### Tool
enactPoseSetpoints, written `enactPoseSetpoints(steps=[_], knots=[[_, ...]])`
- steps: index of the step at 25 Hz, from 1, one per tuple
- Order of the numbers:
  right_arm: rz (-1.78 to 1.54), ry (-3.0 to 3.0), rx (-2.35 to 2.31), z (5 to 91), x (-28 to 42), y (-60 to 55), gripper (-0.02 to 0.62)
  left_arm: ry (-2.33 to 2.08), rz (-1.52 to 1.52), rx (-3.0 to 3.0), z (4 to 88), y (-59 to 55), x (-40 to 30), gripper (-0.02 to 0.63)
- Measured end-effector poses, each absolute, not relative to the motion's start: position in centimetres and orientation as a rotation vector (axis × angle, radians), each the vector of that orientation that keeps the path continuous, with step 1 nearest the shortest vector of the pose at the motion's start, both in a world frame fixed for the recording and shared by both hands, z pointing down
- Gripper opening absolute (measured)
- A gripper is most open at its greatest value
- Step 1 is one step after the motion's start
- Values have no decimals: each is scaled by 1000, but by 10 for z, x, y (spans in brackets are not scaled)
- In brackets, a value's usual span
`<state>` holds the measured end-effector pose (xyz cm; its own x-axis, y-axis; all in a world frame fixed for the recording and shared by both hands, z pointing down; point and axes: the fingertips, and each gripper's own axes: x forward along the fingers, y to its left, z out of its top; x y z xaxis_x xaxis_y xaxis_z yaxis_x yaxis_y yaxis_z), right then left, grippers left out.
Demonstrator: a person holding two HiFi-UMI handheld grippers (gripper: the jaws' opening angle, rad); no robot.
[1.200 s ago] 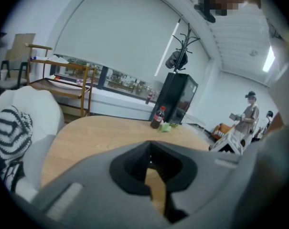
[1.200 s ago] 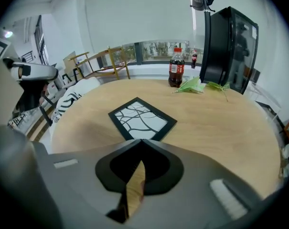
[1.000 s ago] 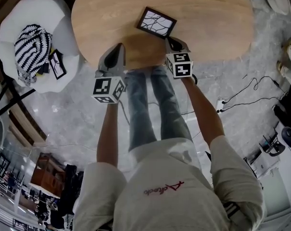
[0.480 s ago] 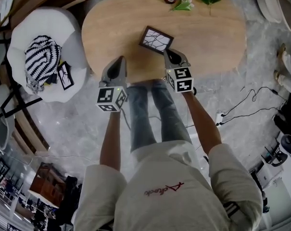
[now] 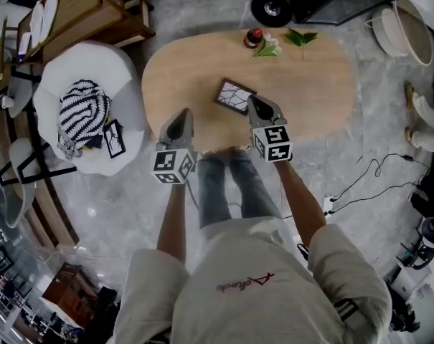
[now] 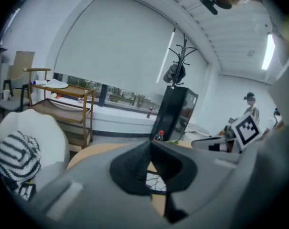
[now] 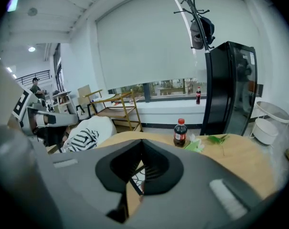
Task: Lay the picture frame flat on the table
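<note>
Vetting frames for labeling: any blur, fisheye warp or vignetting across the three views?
Head view: sharp, evenly lit, edges bowed; picture frame on the table reads clearly. Left gripper view: heavy fisheye, dark corners, left claw soft. Right gripper view: same dark corners, right claw soft, bottle sharper.

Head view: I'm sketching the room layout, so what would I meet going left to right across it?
striped cushion on the white armchair → left gripper → picture frame on the table → green leaves → white tub on the floor
</note>
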<state>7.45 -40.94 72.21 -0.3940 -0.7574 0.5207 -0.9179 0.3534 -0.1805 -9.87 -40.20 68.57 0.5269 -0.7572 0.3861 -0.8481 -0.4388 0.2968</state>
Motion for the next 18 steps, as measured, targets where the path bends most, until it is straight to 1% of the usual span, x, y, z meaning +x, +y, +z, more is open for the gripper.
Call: enactPoseSetpoints(steps=[9, 18], knots=[[491, -2336, 1505, 626, 88, -419, 3, -1326, 203, 2377, 612, -409, -92, 2], [379, -2383, 1536, 548, 90, -433, 3, -1320, 142, 2477, 540, -431, -92, 2]])
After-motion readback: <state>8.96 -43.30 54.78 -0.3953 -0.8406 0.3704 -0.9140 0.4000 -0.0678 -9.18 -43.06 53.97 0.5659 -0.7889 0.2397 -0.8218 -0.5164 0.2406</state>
